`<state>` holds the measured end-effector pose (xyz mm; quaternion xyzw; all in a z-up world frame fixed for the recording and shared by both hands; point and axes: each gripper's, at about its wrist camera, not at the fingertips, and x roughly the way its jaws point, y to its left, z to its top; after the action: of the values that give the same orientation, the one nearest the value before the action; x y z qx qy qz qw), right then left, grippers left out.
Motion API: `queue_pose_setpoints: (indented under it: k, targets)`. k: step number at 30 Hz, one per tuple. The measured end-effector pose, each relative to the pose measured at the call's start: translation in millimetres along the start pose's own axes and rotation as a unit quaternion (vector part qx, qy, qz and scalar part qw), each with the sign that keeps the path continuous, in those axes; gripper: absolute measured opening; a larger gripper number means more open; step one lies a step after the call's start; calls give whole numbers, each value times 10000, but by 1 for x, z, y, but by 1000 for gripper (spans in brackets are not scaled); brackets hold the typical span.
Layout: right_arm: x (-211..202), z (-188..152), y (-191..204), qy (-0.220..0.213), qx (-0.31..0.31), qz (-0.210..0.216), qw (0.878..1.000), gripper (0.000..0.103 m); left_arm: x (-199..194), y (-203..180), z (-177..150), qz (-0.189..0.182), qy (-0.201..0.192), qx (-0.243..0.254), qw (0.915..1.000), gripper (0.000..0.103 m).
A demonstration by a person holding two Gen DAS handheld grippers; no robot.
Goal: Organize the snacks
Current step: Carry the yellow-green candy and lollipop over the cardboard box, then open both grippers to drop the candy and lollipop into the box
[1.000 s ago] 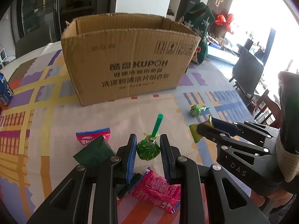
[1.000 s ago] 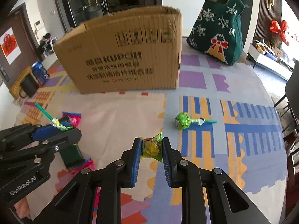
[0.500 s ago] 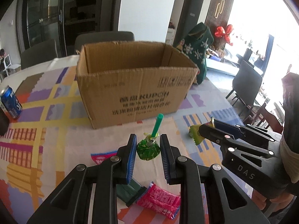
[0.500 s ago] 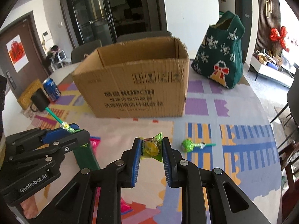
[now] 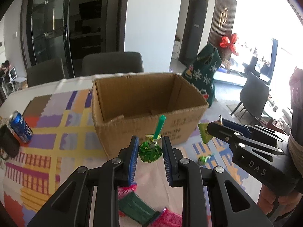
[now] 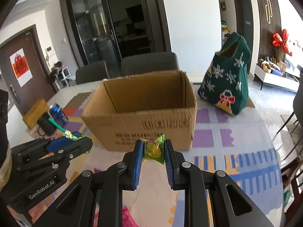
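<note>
Between the fingers of the left gripper (image 5: pixel 149 151) sits a green-wrapped lollipop (image 5: pixel 150 152), clamped by its round head. Its long axis runs nearly upright, the green stick (image 5: pixel 158 127) pointing up and slightly right, toward the open cardboard box (image 5: pixel 147 111) just ahead. The right gripper (image 6: pixel 153 150) pinches a yellow-green candy packet (image 6: pixel 153 148) flat between its closed fingers, also short of the box. The round head could roll out of the pads if the grip loosens, and the protruding stick might catch the near box wall on a low approach. A second lollipop (image 5: pixel 203 158) lies on the worktop (image 5: pixel 47 151) to the right.
</note>
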<state>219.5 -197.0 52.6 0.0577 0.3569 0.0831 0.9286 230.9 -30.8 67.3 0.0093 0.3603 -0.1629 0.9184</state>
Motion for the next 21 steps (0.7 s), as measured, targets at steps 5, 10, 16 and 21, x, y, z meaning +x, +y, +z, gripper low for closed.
queue_pose_setpoints:
  k: [5,10,16,21]
  targets:
    - [-2,23,5,-181,-48,14,9998,24,-2,3,20,78,-135,69,9999,26]
    - [2,47,8,-265,-95,47,9996,24,2,8,41,178,-178,128,9996,26]
    - [18,69,7,-192,-157,25,9997,24,16,16,61,261,-110,110,9995,26]
    - [35,83,6,-100,-244,-77,9996,24,33,23,72,341,0,123,9993,26]
